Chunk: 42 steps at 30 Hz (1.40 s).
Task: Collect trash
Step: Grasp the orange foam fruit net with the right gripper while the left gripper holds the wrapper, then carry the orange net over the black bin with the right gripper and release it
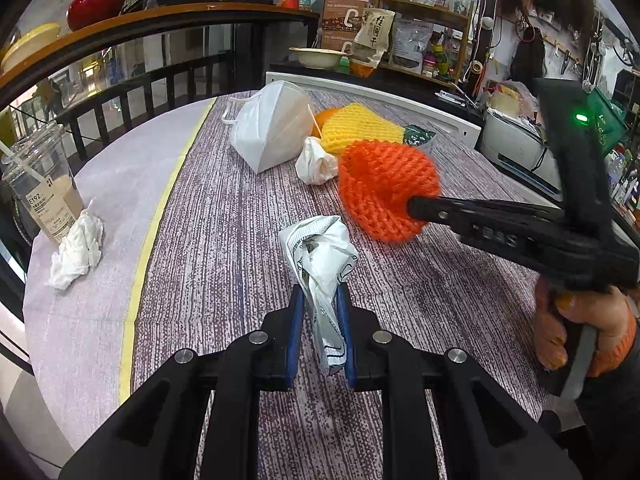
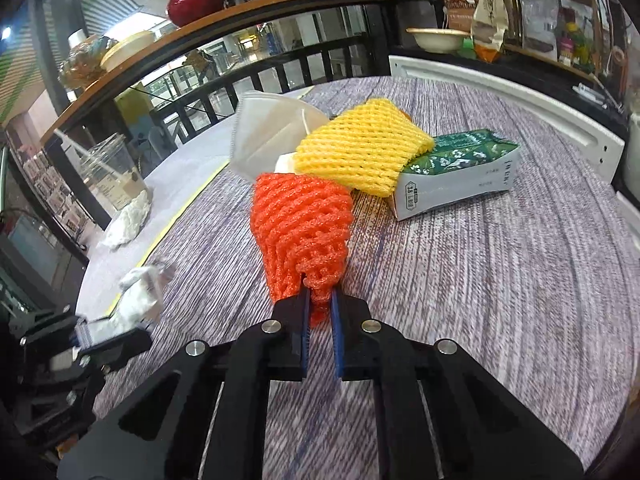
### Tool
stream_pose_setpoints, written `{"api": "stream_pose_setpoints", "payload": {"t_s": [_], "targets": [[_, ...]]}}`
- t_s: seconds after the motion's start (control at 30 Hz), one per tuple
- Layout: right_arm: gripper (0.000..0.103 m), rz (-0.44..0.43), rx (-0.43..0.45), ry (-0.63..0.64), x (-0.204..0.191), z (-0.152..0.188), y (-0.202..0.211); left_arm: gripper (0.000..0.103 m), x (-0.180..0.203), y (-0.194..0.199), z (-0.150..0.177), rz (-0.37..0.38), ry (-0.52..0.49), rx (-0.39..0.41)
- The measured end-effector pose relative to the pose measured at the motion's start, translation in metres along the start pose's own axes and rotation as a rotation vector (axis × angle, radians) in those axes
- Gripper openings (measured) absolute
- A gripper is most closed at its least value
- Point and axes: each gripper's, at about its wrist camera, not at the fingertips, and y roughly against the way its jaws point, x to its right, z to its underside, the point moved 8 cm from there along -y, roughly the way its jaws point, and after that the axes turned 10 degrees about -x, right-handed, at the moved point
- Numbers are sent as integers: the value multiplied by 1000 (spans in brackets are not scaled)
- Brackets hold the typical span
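My left gripper (image 1: 320, 296) is shut on a crumpled white wrapper (image 1: 320, 256) and holds it above the table. It shows at the left of the right wrist view (image 2: 116, 328) with the wrapper (image 2: 140, 292). My right gripper (image 2: 320, 300) is shut on an orange foam fruit net (image 2: 300, 228); in the left wrist view the gripper (image 1: 416, 204) reaches in from the right with the net (image 1: 384, 188). Behind lie a yellow foam net (image 2: 360, 152), a white face mask (image 1: 272, 128), a crumpled tissue (image 1: 318, 162) and a green and white carton (image 2: 456, 176).
A plastic cup (image 1: 44, 184) with a straw stands at the table's left edge beside another crumpled tissue (image 1: 76, 252). A white tray rim (image 2: 520, 96) borders the table's far right. A dark railing and cluttered shelves stand behind.
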Motion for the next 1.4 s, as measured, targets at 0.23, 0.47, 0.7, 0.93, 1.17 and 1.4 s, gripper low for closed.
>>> {"api": "stream_pose_setpoints", "payload": {"t_s": [0.23, 0.47, 0.7, 0.93, 1.17, 1.4], "targets": [[10, 3, 53, 9, -2, 28, 46, 17, 11, 3, 4, -1, -18, -2], [10, 15, 102, -27, 16, 53, 87, 17, 31, 8, 8, 4, -62, 4], [10, 73, 160, -88, 49, 83, 125, 17, 58, 15, 11, 18, -116, 14], [10, 133, 202, -190, 91, 113, 153, 17, 96, 21, 16, 44, -183, 25], [10, 207, 217, -284, 133, 151, 169, 17, 134, 20, 19, 78, -239, 16], [10, 378, 166, -384, 189, 197, 167, 17, 175, 15, 22, 113, -310, -2]]}}
